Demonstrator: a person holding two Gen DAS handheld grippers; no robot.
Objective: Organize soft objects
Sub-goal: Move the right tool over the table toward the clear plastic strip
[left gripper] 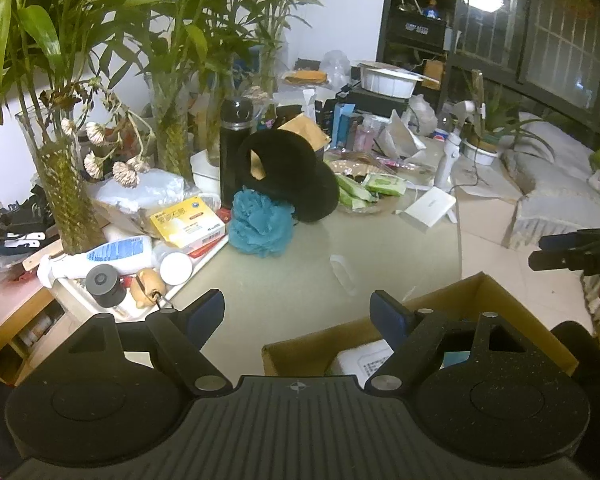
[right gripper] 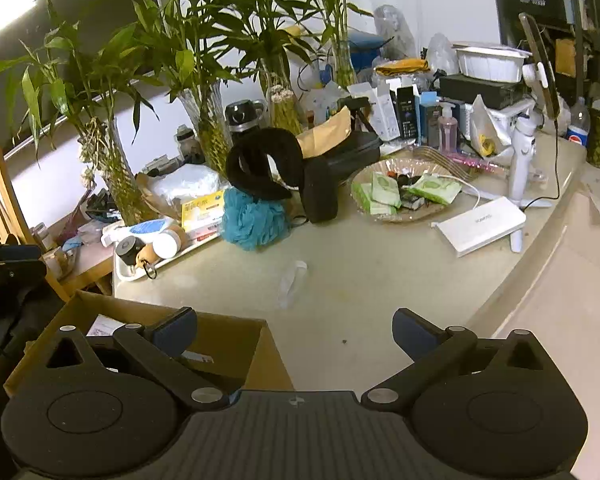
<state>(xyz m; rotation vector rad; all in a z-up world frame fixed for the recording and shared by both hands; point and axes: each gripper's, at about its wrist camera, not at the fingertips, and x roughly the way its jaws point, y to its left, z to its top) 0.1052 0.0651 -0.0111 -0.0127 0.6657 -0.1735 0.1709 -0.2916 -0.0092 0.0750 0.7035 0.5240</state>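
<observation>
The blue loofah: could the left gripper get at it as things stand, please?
Probably yes. The left gripper is open and empty, with bare tabletop between it and the blue loofah; the black earmuffs sit behind it.

Pale table [right gripper: 380,312]: blue loofah [right gripper: 256,220], black earmuffs [right gripper: 276,172], cardboard box [right gripper: 240,344], snack dish [right gripper: 404,196].

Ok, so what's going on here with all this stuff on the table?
A person holds a hand-held gripper in each hand over a cluttered table. Both the left hand-held gripper and the right hand-held gripper are open and hold nothing. A blue bath pouf and a black fuzzy ring-shaped item sit on the table ahead, untouched. An open cardboard box stands at the near edge, so the tidying of soft things looks not yet begun.
</observation>
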